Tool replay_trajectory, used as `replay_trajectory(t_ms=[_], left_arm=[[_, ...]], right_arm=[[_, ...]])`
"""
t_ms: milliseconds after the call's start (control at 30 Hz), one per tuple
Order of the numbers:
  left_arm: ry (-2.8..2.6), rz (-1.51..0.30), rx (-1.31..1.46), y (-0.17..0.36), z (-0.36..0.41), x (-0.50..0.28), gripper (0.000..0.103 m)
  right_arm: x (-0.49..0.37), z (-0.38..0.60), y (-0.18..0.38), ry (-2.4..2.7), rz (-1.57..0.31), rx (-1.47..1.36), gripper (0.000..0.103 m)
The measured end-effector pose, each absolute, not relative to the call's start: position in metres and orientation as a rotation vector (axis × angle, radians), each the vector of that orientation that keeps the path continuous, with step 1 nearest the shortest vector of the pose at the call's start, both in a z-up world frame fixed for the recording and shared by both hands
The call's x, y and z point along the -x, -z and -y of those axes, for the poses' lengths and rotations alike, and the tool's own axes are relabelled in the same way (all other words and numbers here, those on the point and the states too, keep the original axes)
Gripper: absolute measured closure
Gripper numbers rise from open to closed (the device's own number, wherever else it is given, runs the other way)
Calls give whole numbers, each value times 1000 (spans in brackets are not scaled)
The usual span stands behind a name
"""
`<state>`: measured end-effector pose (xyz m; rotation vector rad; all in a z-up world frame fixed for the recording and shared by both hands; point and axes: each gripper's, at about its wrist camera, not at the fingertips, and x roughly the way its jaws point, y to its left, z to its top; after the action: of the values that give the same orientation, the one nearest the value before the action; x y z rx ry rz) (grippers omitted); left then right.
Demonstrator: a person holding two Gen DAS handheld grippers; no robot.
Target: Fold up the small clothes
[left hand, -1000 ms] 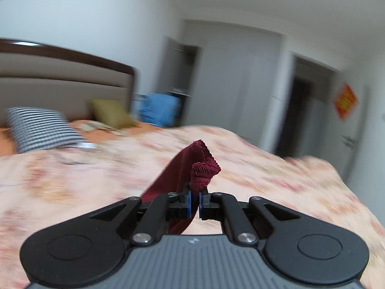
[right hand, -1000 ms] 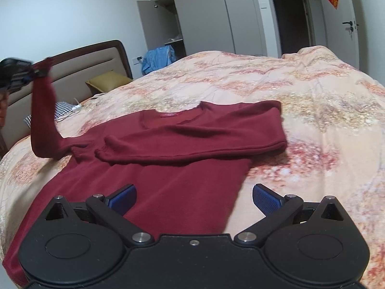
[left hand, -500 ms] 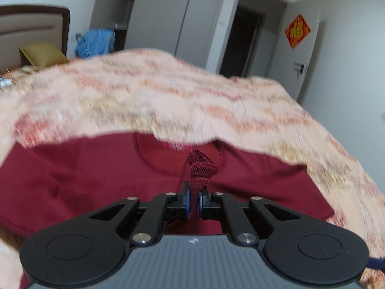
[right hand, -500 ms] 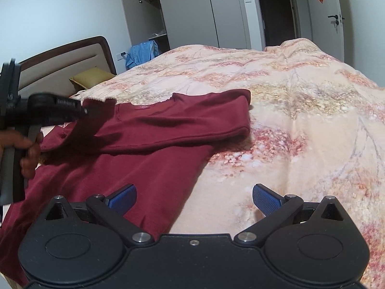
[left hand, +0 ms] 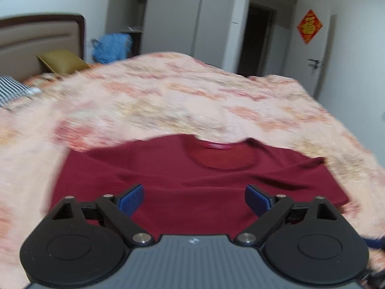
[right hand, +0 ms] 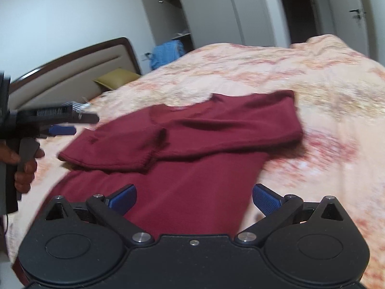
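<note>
**Both sleeves across the chest, both grippers empty**

Nearest in the left wrist view, the left gripper (left hand: 194,198) has its blue pads far apart and its jaws are opening; nothing is pinched between them, only the dark red sweater (left hand: 192,175) lying below. This view alone shows the round neckline with a small pink label (left hand: 217,146) inside the collar; its print is too blurred to read.

The right wrist view shows what the left cannot: the whole lay of the garment. The right gripper (right hand: 194,198) hangs over the sweater's lower body with its fingers spread wide and holding nothing. Beyond it, one sleeve (right hand: 108,149) lies folded across the chest, its cuff end overlapping the other sleeve (right hand: 231,132) folded in from the opposite side. At the left edge of the frame a hand (right hand: 22,166) grips the handle of the left gripper, which is just beside the sweater's shoulder.

The sweater rests flat on a peach floral bedspread (right hand: 324,91). Farther back are an olive pillow (left hand: 61,61), a striped pillow (left hand: 13,91), a padded headboard (right hand: 72,72), a blue bag (left hand: 112,48) and grey wardrobes (left hand: 173,16). A red diamond hanging (left hand: 309,26) on the door bears gold writing, unreadable here.
</note>
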<state>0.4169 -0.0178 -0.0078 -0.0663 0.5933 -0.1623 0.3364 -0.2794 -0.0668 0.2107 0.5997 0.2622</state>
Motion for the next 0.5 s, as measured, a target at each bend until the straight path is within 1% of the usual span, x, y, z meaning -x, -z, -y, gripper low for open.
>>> replay_trajectory(t_ms=[67,167,300,400,500], left_arm=[[93,-574,3,9,-1,-407,5],[-13,-571,-90,20,-29,-396,5],[-106,-610,-153,44,-61,-391,5],[-139,-629,-194,60,-75,-396,9],[-154,-640,-213,71,-81,-405,10]], right_arm=[[-349,268,63,-303,-599,-209,8],[-376,250,60,-348,-610,-192,16],[-411,223,58,-343,-638,-147,19],[-431,212,60,-349,-641,-158,20],[-453,205,66,-328,-676,-183,31]])
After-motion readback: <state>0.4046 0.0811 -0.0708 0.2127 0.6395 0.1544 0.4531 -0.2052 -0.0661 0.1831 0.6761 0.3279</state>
